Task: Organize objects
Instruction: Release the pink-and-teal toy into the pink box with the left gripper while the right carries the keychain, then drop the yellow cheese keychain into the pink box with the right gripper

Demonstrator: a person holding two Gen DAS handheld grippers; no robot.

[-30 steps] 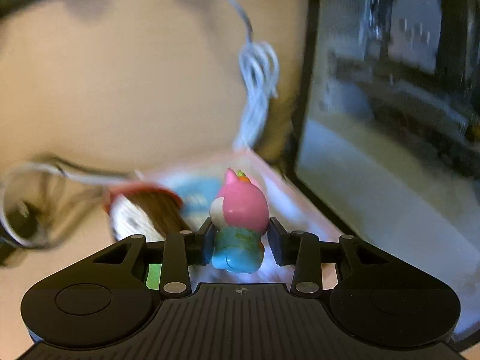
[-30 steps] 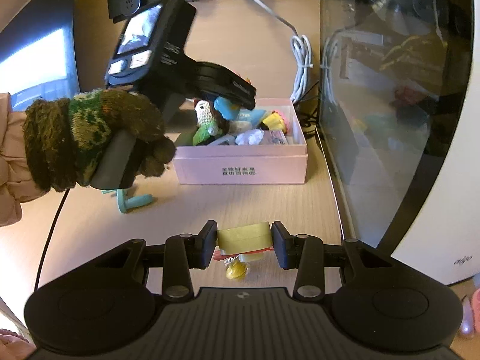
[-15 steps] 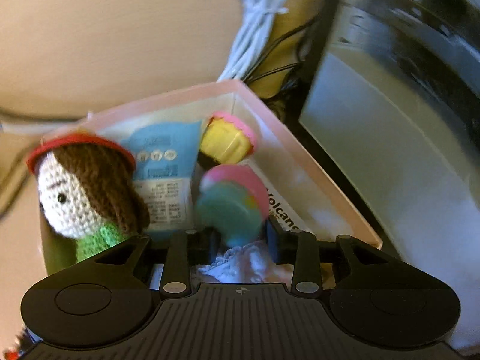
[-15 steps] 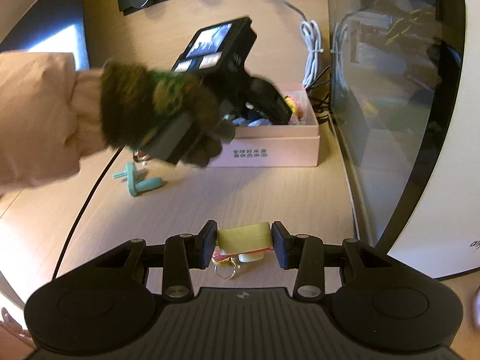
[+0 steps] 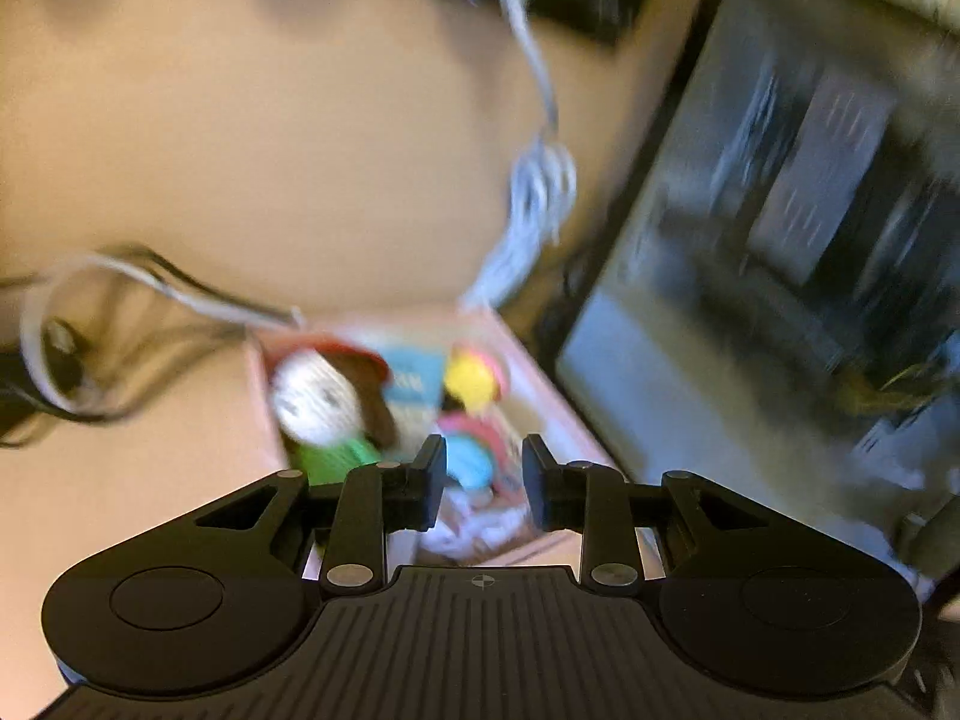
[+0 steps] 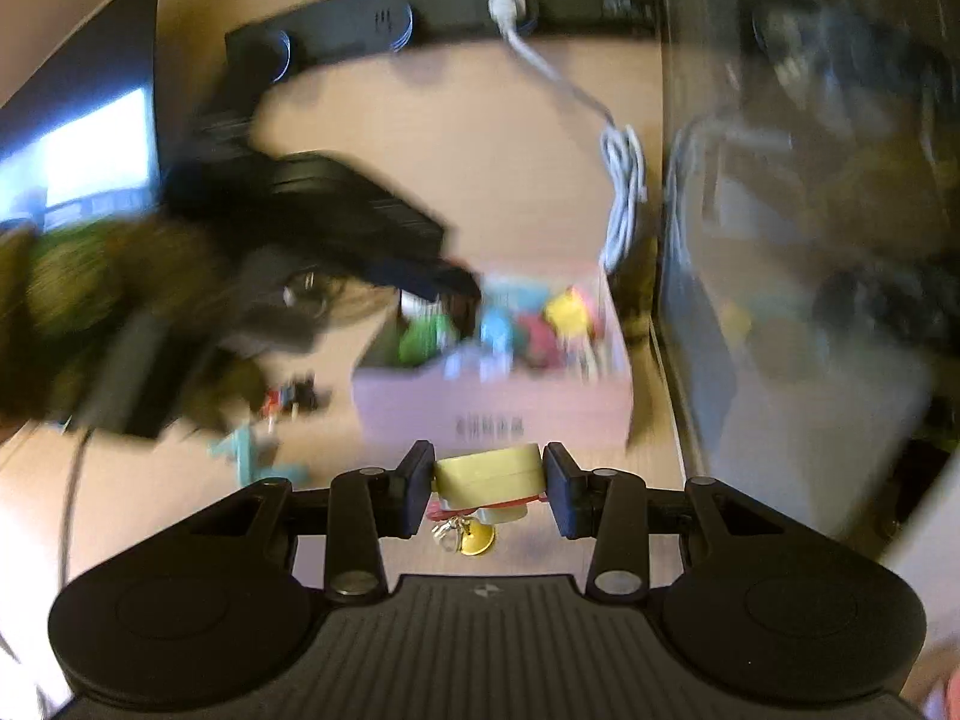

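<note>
Nearest to me, the right gripper (image 6: pixel 487 489) clamps a small yellow block charm (image 6: pixel 487 473), a gold bell (image 6: pixel 474 542) dangling beneath it above the desk (image 6: pixel 480 150). Just beyond sits the pink box (image 6: pixel 498 405), near the desk's right edge beside a dark glass-fronted appliance (image 6: pixel 780 240). Inside lie a crocheted doll (image 5: pixel 324 402) with brown hair and green body at the left, a blue packet (image 5: pixel 414 381) behind it, a yellow-and-pink toy (image 5: pixel 474 378) toward the far right corner, and the pink-and-blue figure (image 5: pixel 474 450) in the middle. Over the box the left gripper (image 5: pixel 483 474) has just been narrowing its jaws, nothing between them. A teal toy (image 6: pixel 252 450) lies left of the box. Farther back, a bundled white cable (image 6: pixel 624 192) runs to a black power strip (image 6: pixel 420 30).
</note>
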